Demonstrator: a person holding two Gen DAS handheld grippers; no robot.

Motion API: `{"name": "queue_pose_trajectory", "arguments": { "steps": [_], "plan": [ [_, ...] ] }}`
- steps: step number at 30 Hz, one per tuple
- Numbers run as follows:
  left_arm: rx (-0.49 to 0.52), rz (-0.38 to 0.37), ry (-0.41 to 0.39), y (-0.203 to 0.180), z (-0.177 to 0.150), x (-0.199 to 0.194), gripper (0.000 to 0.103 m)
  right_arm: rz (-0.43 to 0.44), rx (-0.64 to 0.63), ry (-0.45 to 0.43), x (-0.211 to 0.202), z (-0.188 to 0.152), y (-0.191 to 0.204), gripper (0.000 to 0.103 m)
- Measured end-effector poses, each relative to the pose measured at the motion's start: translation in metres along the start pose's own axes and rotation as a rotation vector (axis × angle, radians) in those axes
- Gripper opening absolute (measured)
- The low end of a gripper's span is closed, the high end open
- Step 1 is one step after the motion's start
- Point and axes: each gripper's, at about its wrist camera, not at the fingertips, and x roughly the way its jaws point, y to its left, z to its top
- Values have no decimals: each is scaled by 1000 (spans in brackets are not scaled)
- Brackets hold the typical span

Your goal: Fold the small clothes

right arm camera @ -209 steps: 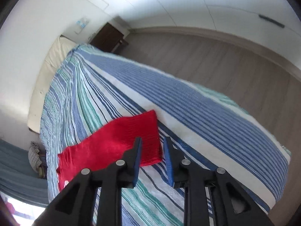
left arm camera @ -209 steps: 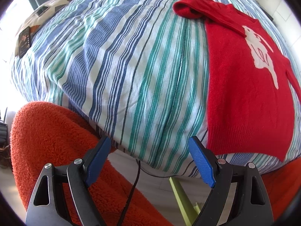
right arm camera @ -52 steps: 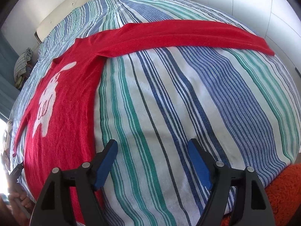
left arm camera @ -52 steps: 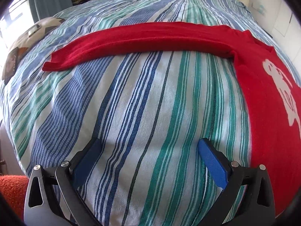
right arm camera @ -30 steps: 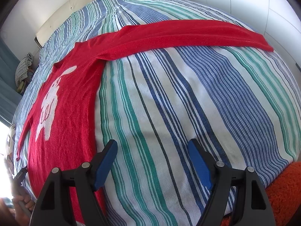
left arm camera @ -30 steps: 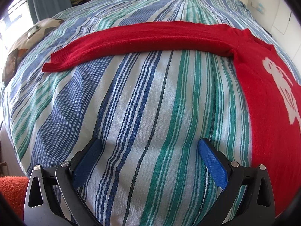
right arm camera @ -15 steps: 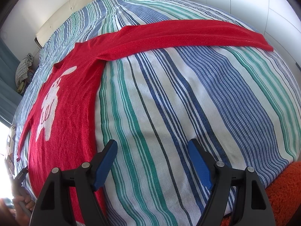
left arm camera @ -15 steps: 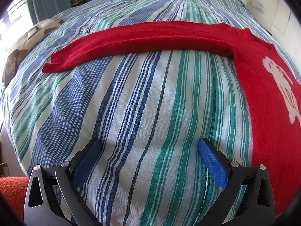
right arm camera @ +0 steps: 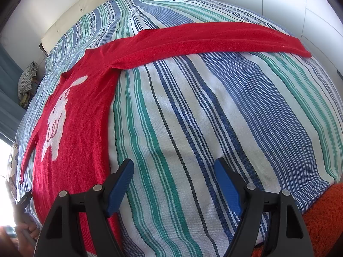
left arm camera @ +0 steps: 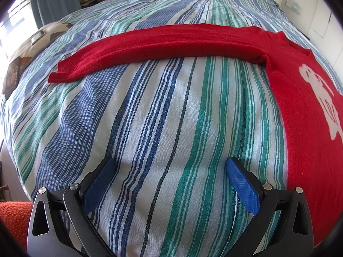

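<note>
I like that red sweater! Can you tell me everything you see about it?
The red sweater looks like soft knit, with a white animal picture on its front. It lies flat and unfolded on the striped bedcover, both long sleeves stretched straight out sideways. Only the bedcover touches it; neither gripper holds it.

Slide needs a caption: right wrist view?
Open right gripper hovers over striped bedspread; red sweater lies flat, sleeves spread.
</note>
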Motion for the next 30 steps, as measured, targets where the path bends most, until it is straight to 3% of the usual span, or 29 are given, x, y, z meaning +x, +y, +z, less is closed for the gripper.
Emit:
{"name": "queue_pose_trajectory", "arguments": {
  "steps": [30],
  "plan": [
    [0, 0, 1, 0, 0, 0, 103, 35, 42, -10, -2, 0, -6, 77]
  ]
}}
